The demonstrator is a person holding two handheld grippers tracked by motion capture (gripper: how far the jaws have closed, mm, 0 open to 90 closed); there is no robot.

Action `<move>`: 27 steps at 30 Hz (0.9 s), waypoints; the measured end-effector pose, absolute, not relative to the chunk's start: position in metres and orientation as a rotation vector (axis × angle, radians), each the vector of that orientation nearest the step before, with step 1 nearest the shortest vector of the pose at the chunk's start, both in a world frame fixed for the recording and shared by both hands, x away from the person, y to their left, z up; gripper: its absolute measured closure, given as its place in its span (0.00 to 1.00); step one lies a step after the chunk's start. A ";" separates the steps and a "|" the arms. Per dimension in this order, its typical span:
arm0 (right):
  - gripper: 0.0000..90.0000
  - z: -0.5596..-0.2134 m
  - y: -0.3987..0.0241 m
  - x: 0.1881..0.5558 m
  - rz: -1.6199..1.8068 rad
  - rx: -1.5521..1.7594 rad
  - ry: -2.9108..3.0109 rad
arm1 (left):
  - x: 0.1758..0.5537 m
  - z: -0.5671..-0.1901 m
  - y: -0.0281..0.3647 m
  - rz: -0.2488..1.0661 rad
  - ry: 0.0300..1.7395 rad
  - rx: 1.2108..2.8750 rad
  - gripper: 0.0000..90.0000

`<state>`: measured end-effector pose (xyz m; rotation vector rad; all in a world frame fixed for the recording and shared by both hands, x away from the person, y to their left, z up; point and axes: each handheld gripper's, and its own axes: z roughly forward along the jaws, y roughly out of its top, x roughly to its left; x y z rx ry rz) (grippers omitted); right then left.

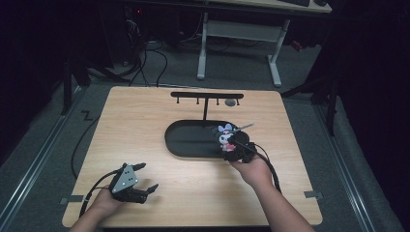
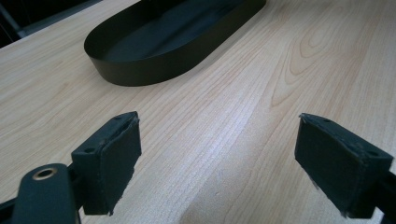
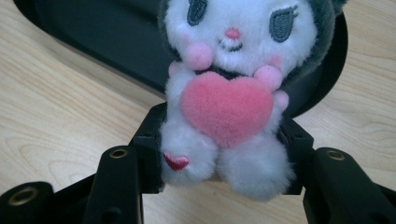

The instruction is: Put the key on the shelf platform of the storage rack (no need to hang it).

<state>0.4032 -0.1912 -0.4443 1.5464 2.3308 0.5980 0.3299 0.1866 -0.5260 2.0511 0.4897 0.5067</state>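
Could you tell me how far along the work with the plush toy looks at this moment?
Done: the right gripper has the plush toy clamped between its fingers, by the toy's lower body.
In hand: it holds the toy at the right end of the black oval tray, below the hook stand.
Left: the toy is not yet released; where it goes is unclear. The left gripper is open over bare table.
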 end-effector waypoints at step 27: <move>0.54 -0.458 -0.170 0.454 0.587 1.576 2.310 | 0.330 -0.526 0.187 0.507 0.490 2.045 0.17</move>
